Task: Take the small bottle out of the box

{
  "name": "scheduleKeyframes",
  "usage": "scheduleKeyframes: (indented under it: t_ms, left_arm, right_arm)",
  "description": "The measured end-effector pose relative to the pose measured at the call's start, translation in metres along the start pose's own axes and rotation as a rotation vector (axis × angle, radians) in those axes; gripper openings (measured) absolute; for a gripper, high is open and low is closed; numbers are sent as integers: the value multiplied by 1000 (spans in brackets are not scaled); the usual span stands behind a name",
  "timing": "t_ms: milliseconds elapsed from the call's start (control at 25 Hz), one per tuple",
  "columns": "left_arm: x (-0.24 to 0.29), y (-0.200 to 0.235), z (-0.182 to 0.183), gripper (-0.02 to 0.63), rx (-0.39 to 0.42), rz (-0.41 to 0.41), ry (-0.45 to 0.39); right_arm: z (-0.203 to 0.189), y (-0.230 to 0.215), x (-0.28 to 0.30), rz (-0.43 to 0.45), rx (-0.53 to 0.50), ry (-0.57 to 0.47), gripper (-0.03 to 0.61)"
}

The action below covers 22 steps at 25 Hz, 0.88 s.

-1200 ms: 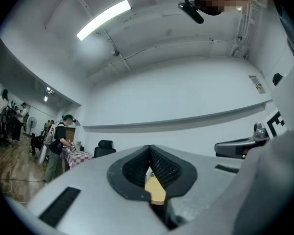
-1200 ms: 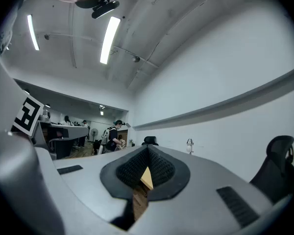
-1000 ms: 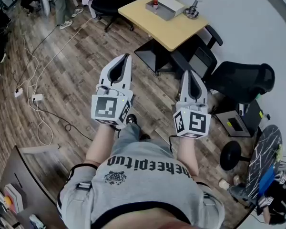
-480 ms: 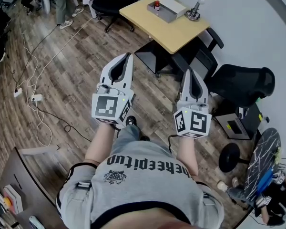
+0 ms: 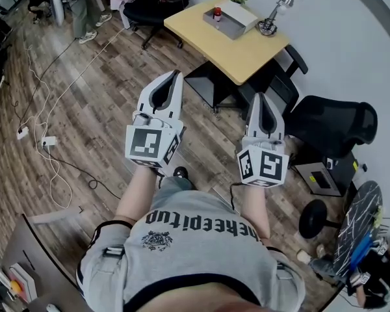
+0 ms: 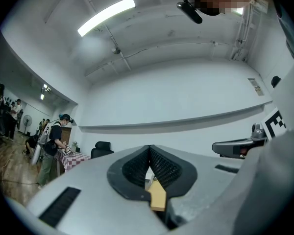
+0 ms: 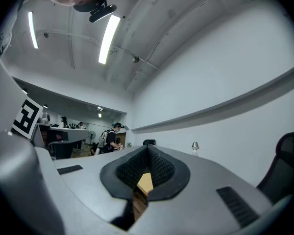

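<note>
**Both grippers closed and empty, well short of the desk**

The left gripper (image 5: 171,77) and right gripper (image 5: 261,97) are held out over the wooden floor (image 5: 97,109), each with its jaws pressed together on nothing. The small bottle (image 5: 216,13), red-capped, stands upright inside the grey box (image 5: 229,30) near the far end of the desk (image 5: 247,51), with a lamp (image 5: 273,18) just beside the box. The bottle looks light and rigid, probably smooth-sided and easy to tip, though it is too small here to tell its material. The likely hold is from above, across the body just under the cap, clear of the box wall.
</note>
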<state>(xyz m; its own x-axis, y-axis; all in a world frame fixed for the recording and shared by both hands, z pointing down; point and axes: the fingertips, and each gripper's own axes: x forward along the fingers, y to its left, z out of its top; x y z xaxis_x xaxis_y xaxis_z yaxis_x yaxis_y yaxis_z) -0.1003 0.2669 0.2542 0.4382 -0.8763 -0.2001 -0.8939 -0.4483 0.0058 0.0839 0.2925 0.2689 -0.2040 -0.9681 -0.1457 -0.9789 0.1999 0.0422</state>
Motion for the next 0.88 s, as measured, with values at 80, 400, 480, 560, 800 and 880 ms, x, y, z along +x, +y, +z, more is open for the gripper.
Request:
scheduleKeyframes:
  t_ms: [80,400,480,560,800,880]
  left_arm:
    - [9,11,-2,4,2,-1,-2]
    - [27,50,-11,4,-2,-34,-7]
    - [30,53,-13,5,-5,-62,-8]
    - [33,55,-16,5,-2,-85,-2]
    - [44,60,-24,85,-35,-135,15]
    - [49,62,-28,110,-40,-145,23]
  right_arm:
    - [-3,3,14,-5,1,-2,2]
    - [-9,25,55,-16,-3,-11,2]
    - [-11,30,60,-18,-5,-10,2]
    - [-13,33,66,-21,-7,-8,2]
    - [-16,37,82,-16,-14,-2,2]
    - [-16,37,88,-11,-12,-5,2]
